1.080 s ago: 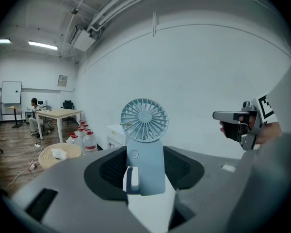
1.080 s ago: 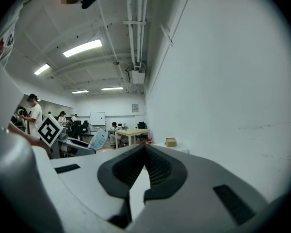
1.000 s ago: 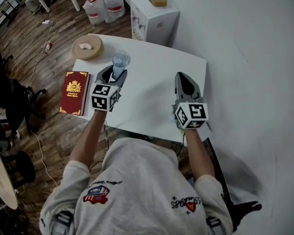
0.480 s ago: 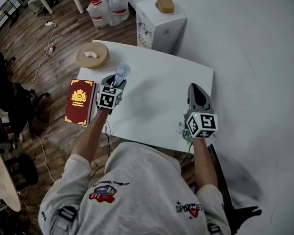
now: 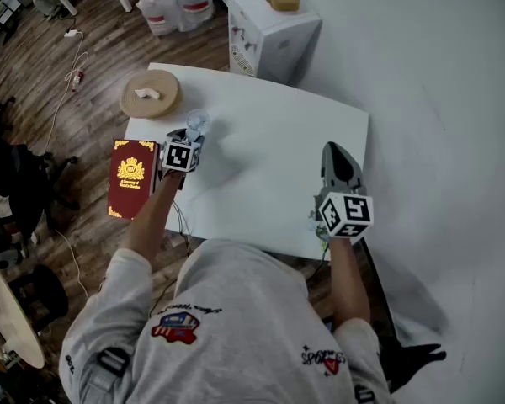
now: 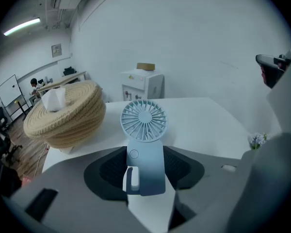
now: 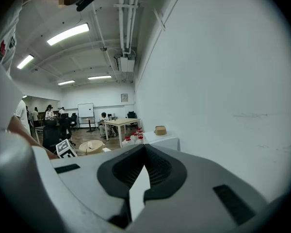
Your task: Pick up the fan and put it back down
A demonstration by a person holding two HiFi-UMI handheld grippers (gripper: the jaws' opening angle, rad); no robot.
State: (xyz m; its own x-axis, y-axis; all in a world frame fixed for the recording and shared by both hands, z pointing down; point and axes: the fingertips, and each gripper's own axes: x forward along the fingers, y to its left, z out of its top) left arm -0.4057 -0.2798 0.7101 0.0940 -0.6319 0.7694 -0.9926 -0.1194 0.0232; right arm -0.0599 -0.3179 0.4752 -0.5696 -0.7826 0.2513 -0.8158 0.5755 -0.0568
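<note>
A pale blue hand-held fan [image 5: 196,123] stands upright between the jaws of my left gripper [image 5: 189,137], low over the left rear part of the white table [image 5: 269,141]. In the left gripper view the fan [image 6: 144,144] fills the gap of the left gripper [image 6: 145,154], whose pads press its handle on both sides. I cannot tell whether the fan's base touches the tabletop. My right gripper [image 5: 337,151] hovers near the table's right front edge, shut and with nothing in it. Its tips meet in the right gripper [image 7: 144,148] view.
A woven straw basket [image 5: 150,93] sits at the table's left rear corner, close beside the fan. A red book [image 5: 130,178] overhangs the left edge. A white cabinet [image 5: 273,28] and water jugs [image 5: 172,2] stand behind the table. Small flowers [image 5: 314,221] lie by the front right edge.
My left gripper has come down toward the tabletop with the fan still in it. The right gripper has shifted a little to the right.
</note>
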